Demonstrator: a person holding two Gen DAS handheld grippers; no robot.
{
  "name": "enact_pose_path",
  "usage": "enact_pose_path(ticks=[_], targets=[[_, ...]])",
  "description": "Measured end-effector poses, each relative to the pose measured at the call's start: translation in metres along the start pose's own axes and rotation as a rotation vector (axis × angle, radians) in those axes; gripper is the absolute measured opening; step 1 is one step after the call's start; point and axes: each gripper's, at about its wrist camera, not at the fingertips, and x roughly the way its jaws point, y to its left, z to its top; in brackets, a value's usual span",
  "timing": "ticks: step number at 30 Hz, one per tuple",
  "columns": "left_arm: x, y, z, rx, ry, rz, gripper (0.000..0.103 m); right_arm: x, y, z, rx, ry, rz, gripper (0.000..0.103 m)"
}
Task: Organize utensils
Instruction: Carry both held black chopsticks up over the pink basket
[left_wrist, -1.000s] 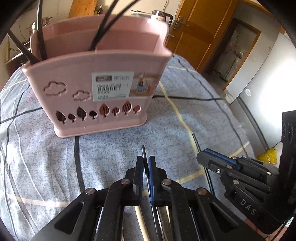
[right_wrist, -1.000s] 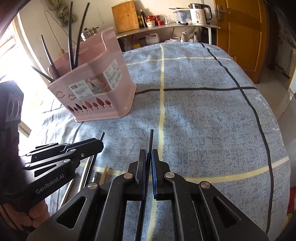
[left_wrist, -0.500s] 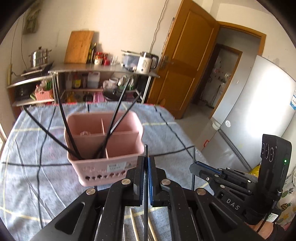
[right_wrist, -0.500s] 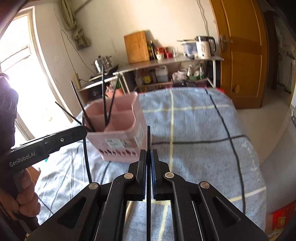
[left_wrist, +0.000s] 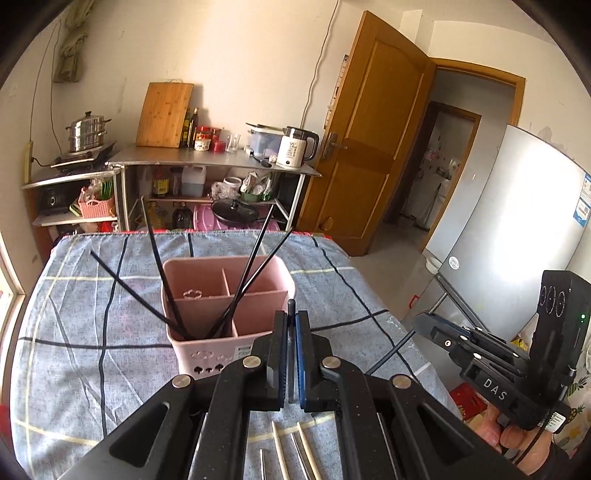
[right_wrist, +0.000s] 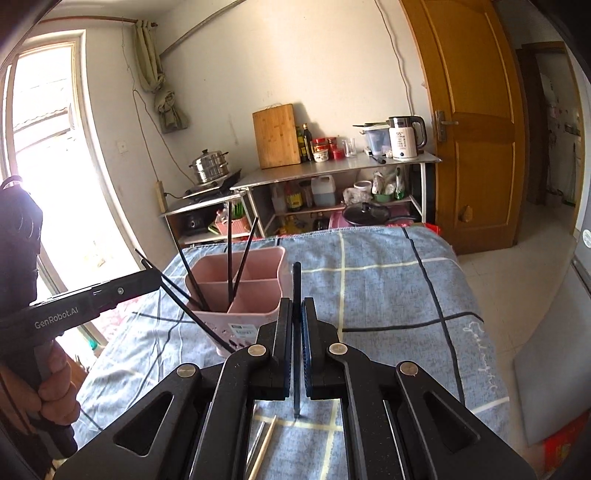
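Since a second ago I have lifted both black chopsticks off the table: my left gripper (left_wrist: 291, 354) clamps one chopstick (left_wrist: 291, 312), my right gripper (right_wrist: 294, 354) another (right_wrist: 296, 295). The pink plastic basket (left_wrist: 207, 354), once close, now sits farther off on the blue checked cloth (left_wrist: 74, 354), holding slim black sticks. Grippers read "GenRobot.AI" and "DAS".

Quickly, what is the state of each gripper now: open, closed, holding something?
Left gripper: closed on a black chopstick.
Right gripper: closed on another black chopstick.
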Motion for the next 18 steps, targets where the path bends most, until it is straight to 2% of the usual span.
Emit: enact_pose_path(ticks=[7,18], targets=[[-0.008,0.000,-0.007,-0.001,0.003,-0.002,0.004,-0.010,0.000,-0.002,-0.013,0.002,-0.009,0.004],[-0.040,0.002,-0.007,0.008,-0.014,-0.007,0.003,-0.034,0.013,0.005,-0.033,-0.046,0.011,0.004]])
